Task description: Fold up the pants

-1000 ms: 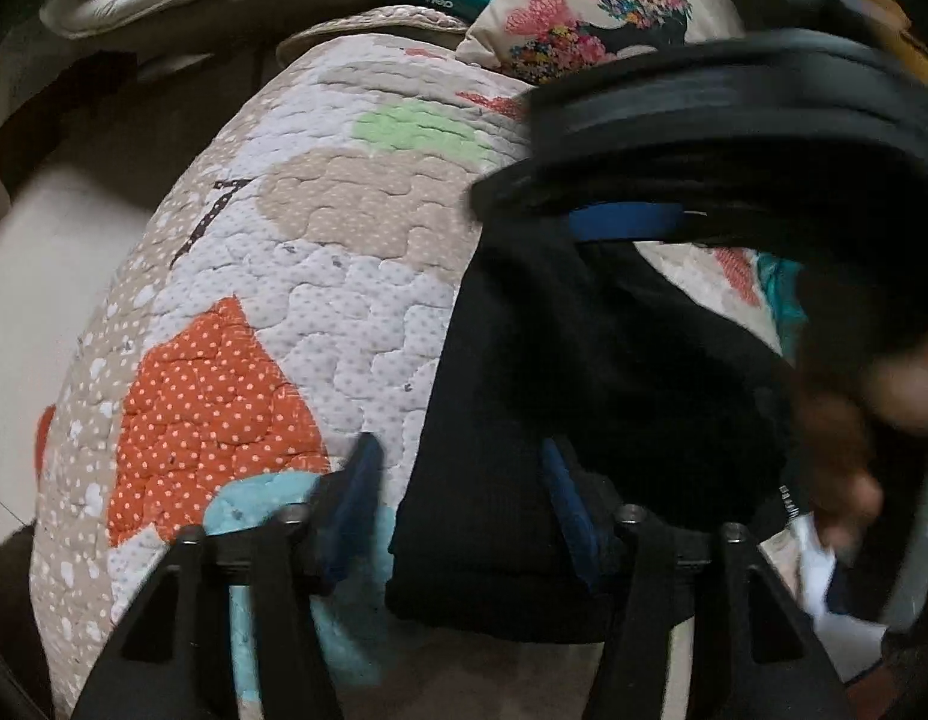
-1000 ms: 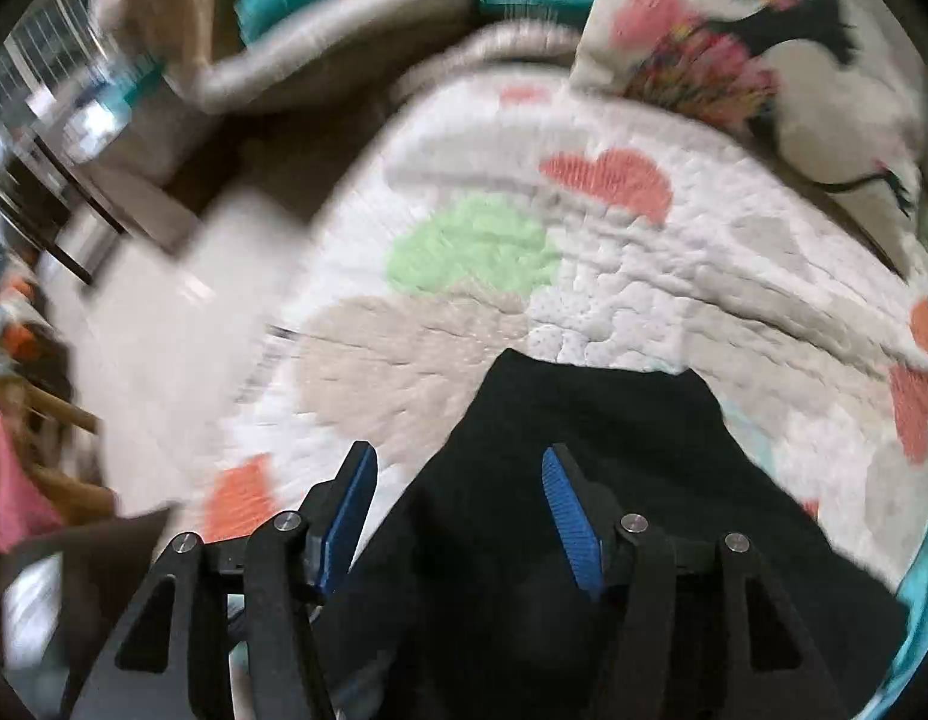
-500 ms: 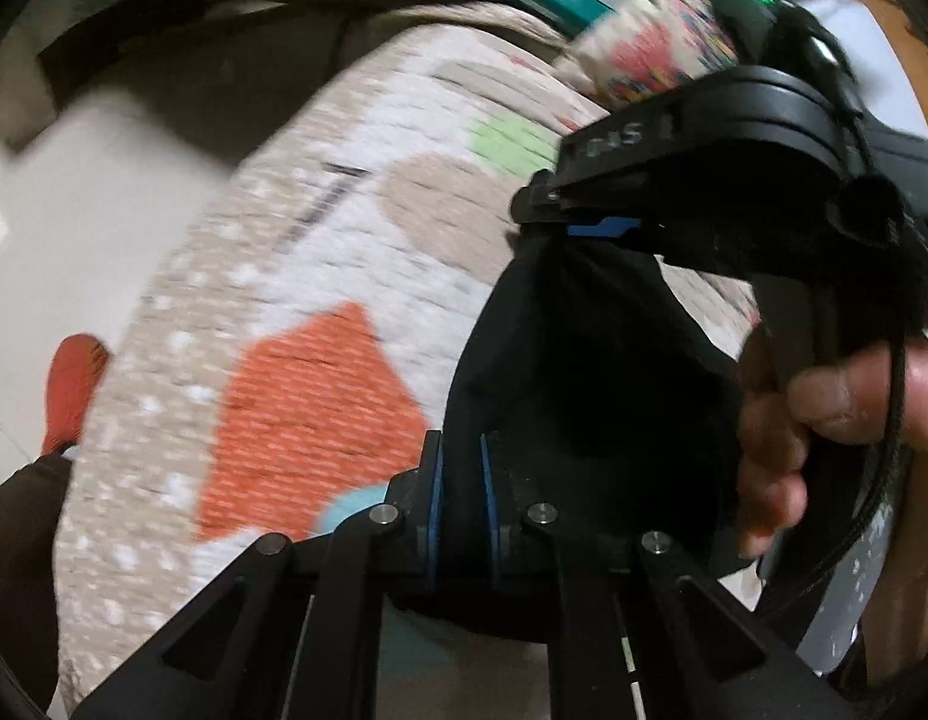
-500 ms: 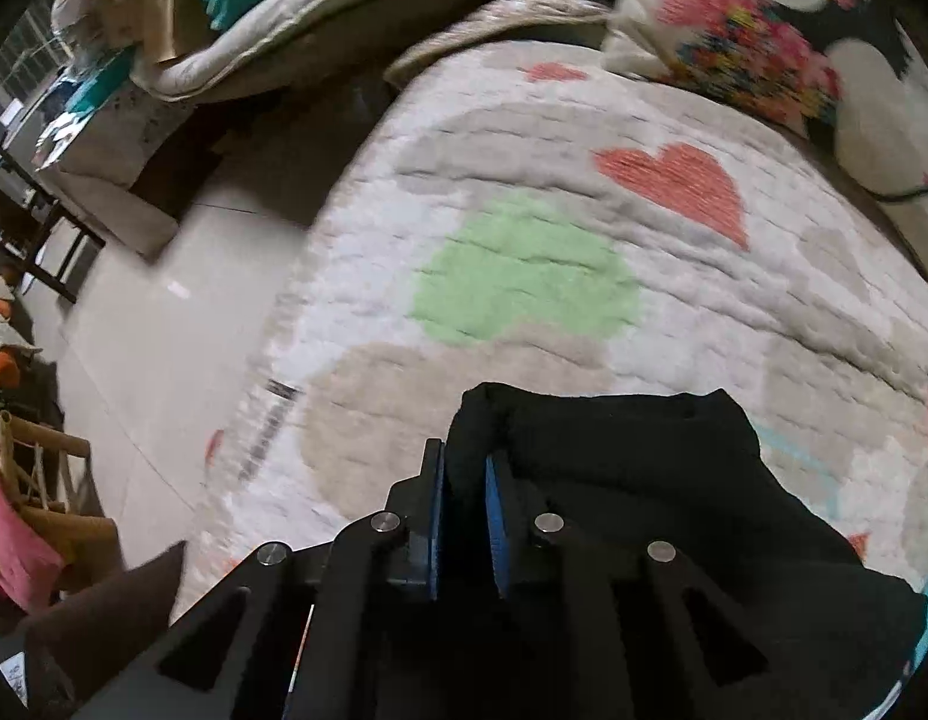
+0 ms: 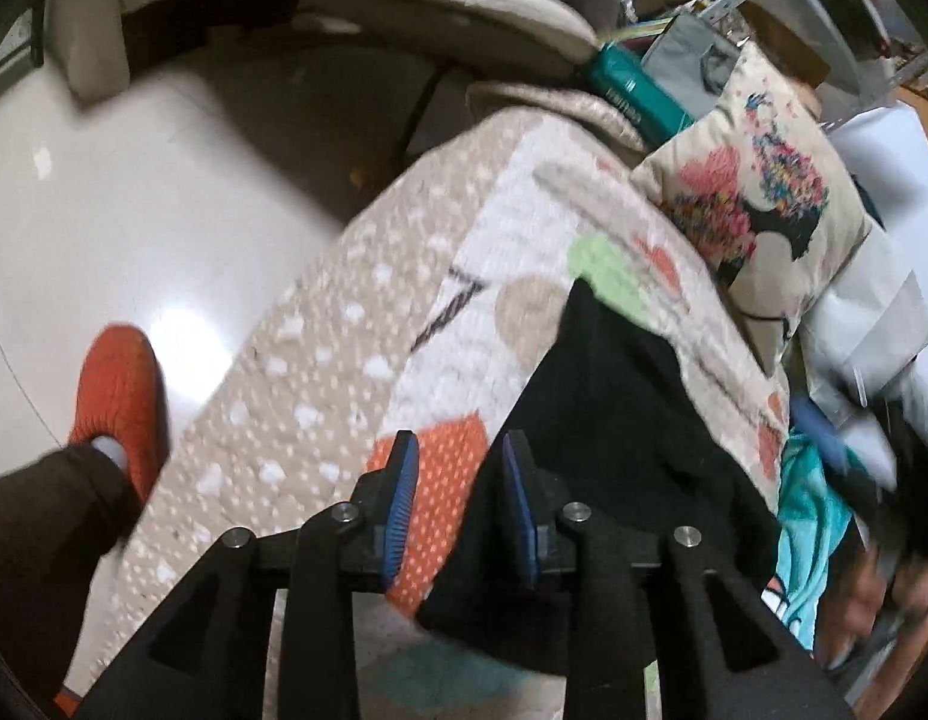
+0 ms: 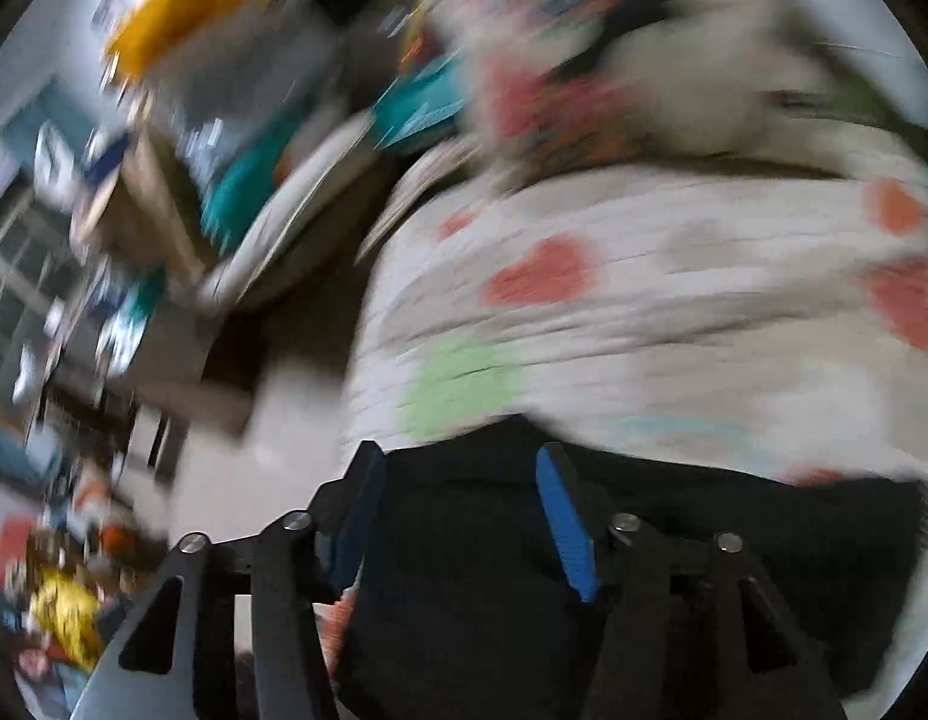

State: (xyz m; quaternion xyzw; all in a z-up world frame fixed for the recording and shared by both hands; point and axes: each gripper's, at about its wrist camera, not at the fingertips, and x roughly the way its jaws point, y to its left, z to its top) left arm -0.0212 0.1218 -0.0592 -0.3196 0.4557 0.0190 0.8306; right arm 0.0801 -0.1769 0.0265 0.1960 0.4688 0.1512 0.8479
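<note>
The black pants lie folded on the patchwork quilt, a long dark strip running away from me. My left gripper is open above the near left edge of the pants, holding nothing. In the blurred right wrist view the pants fill the lower part of the frame on the quilt. My right gripper is open just above them, with nothing between its blue pads.
A printed cushion lies at the quilt's far right, with a teal box behind it. The quilt's left edge drops to a pale floor, where a foot in an orange slipper stands. Teal cloth lies right of the pants.
Both grippers were shut on the pants half a second ago and have opened and let go. Both have pulled back and up; the right wrist view is swinging fast.
</note>
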